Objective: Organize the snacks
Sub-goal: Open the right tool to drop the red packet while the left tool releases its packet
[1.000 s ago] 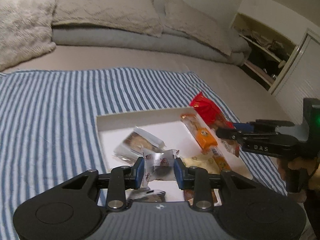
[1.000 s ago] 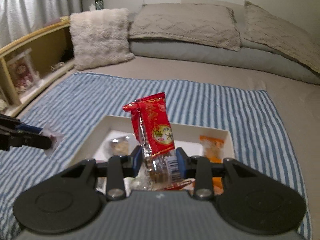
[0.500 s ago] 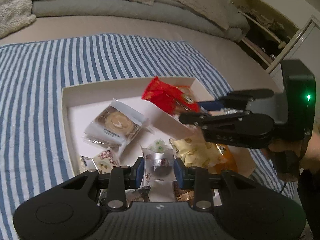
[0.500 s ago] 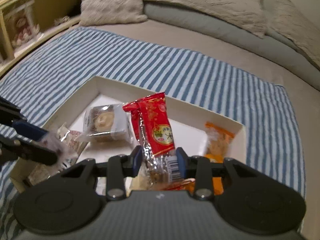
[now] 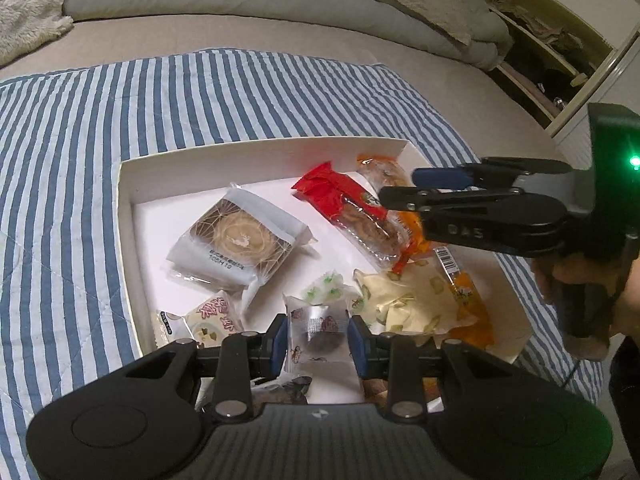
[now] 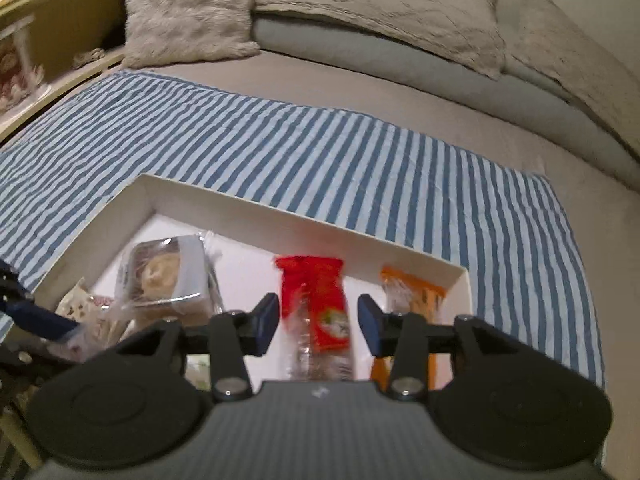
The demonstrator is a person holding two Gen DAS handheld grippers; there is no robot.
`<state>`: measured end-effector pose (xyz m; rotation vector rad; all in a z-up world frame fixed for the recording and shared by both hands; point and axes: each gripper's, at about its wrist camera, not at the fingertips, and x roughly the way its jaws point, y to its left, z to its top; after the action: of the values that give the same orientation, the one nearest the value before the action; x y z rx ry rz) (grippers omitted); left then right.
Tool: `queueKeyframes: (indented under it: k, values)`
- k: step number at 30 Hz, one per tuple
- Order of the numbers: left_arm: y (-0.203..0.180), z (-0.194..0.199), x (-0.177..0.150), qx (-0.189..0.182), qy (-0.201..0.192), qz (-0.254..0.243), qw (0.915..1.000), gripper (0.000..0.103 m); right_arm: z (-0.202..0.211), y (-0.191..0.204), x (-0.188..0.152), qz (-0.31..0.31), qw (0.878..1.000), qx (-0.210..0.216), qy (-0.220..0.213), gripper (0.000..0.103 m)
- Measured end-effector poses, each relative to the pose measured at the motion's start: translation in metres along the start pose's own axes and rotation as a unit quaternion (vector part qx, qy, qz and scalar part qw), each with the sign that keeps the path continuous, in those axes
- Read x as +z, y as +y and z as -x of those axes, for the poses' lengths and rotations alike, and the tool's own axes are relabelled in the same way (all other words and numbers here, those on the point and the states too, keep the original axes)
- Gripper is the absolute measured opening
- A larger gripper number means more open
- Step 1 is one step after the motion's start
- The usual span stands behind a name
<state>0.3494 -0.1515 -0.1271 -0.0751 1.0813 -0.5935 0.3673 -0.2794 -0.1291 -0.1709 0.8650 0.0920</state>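
Observation:
A white shallow box (image 5: 127,216) (image 6: 320,216) lies on a blue striped cloth and holds several snack packets. My left gripper (image 5: 319,338) is shut on a small clear-wrapped dark snack (image 5: 318,332) over the box's near side. My right gripper (image 6: 318,322) (image 5: 404,188) is open above the box. The red snack packet (image 6: 316,308) (image 5: 344,208) lies in the box between and below its fingers. An orange packet (image 6: 412,292) (image 5: 464,292) lies to the right of it.
The box also holds a grey-wrapped round pastry (image 5: 236,240) (image 6: 168,272), a yellow-patterned packet (image 5: 408,300) and small candies (image 5: 324,286). The striped cloth (image 5: 60,160) covers a beige bed with pillows (image 6: 376,12) at the back. Shelves (image 5: 552,52) stand to the right.
My right gripper has come down over the box and opened, and the red packet has dropped from it into the box. My left gripper keeps its hold and has moved over the box.

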Motion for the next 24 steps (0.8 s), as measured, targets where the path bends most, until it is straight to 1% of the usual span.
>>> queueKeyframes:
  k: [5, 9, 13, 17, 19, 20, 21, 24]
  values:
    - [0.002, -0.001, 0.002, 0.003, 0.001, 0.002, 1.0000, 0.035, 0.002, -0.012, -0.002, -0.037, 0.999, 0.026, 0.020, 0.050]
    - [0.001, -0.004, 0.002, 0.002, 0.006, -0.001, 1.0000, 0.035, -0.002, -0.013, -0.004, -0.058, 0.997, 0.035, 0.041, 0.053]
    - [0.001, -0.007, 0.003, 0.002, 0.010, -0.005, 0.9999, 0.035, -0.009, -0.009, -0.002, -0.051, 0.997, 0.030, 0.056, 0.053]
    - [0.001, -0.007, 0.010, 0.007, -0.002, -0.007, 1.0000, 0.036, -0.006, -0.008, -0.003, -0.049, 0.997, 0.032, 0.055, 0.053]
    - [0.002, -0.008, 0.011, 0.013, -0.005, -0.005, 0.9999, 0.046, -0.004, -0.007, -0.003, -0.050, 0.997, 0.033, 0.053, 0.053]
    - [0.002, -0.009, 0.011, 0.017, -0.002, -0.005, 0.9998, 0.056, -0.003, -0.007, -0.004, -0.052, 0.997, 0.034, 0.053, 0.053]
    - [0.002, -0.010, 0.010, 0.023, 0.000, -0.005, 0.9997, 0.064, -0.001, -0.007, -0.004, -0.053, 0.997, 0.034, 0.053, 0.054]
    - [0.000, -0.011, 0.008, 0.030, 0.010, -0.008, 0.9995, 0.071, 0.005, -0.006, -0.005, -0.054, 0.997, 0.033, 0.053, 0.058]
